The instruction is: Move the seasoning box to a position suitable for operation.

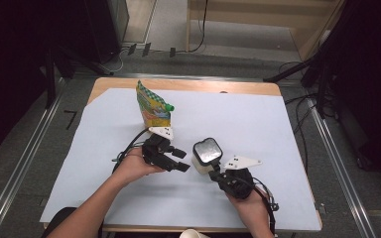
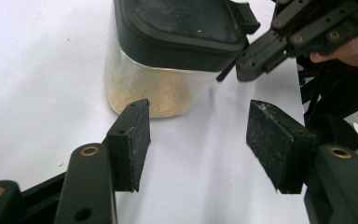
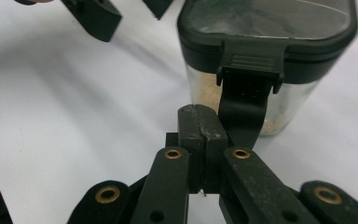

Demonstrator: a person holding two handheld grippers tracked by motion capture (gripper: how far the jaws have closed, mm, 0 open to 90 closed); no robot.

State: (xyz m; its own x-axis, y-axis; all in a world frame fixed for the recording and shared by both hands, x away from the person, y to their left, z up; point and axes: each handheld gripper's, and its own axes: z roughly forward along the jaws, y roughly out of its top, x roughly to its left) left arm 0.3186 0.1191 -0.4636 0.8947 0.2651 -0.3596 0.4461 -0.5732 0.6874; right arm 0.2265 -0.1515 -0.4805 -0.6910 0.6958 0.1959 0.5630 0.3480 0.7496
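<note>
A clear container (image 1: 206, 151) with a black lid holds pale crumbs and stands mid-table; in the left gripper view the container (image 2: 158, 88) sits just beyond my jaws. My left gripper (image 1: 182, 160) points at it from the left, open, with nothing between its pads (image 2: 135, 140). My right gripper (image 3: 201, 122) is shut, pads pressed together, its tip resting against the hanging black latch flap (image 3: 244, 107) of the lid. The same right gripper (image 2: 242, 70) touches the lid's edge in the left gripper view. The left gripper (image 3: 130, 11) hovers beyond the container in the right gripper view.
A green and yellow snack bag (image 1: 153, 106) stands upright behind the left gripper. A white sheet (image 1: 258, 124) covers the wooden table (image 1: 188, 85). A pale cup rim (image 1: 194, 233) pokes in at the near edge. Cables trail from both grippers.
</note>
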